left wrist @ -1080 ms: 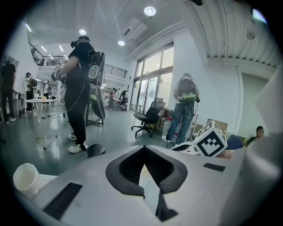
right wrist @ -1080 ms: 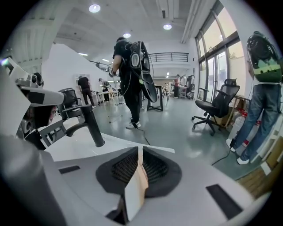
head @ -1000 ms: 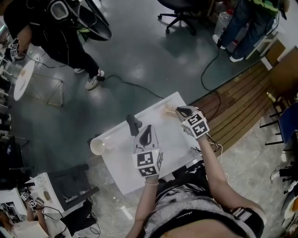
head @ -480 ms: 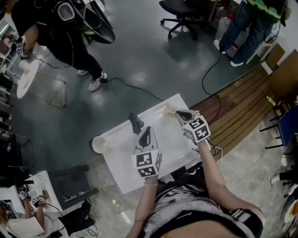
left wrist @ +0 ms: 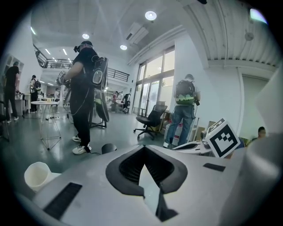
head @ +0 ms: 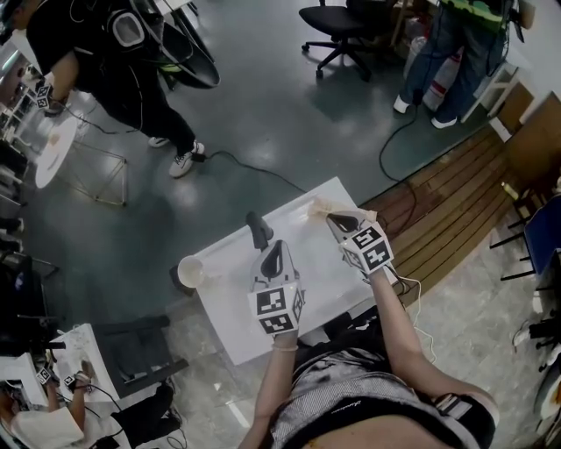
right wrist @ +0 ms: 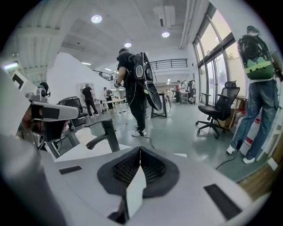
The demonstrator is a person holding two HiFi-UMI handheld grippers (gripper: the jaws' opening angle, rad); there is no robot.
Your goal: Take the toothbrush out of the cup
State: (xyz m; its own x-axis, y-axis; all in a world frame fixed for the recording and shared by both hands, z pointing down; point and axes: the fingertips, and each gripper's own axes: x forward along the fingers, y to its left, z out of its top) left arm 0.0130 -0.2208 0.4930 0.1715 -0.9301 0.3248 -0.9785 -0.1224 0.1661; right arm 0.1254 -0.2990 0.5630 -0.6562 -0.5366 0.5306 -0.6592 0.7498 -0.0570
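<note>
A white cup (head: 190,270) stands at the left edge of the white table (head: 302,289); it also shows in the left gripper view as a cup (left wrist: 37,174) with nothing sticking out of it. A pale slim thing (head: 317,208), likely the toothbrush, lies near the table's far right corner. Just behind it, my right gripper (head: 336,219) is shut with nothing between its jaws (right wrist: 139,165). Over the middle of the table my left gripper (head: 274,245) is also shut and holds nothing (left wrist: 145,150).
A dark grey stand (head: 257,230) rises from the table just ahead of the left gripper. People stand on the floor beyond the table, with an office chair (head: 337,26) and a cable (head: 254,162). Wooden decking (head: 456,193) lies to the right.
My right gripper has drawn back a little from the pale thing on the far corner and risen slightly. The left gripper has shifted only slightly.
</note>
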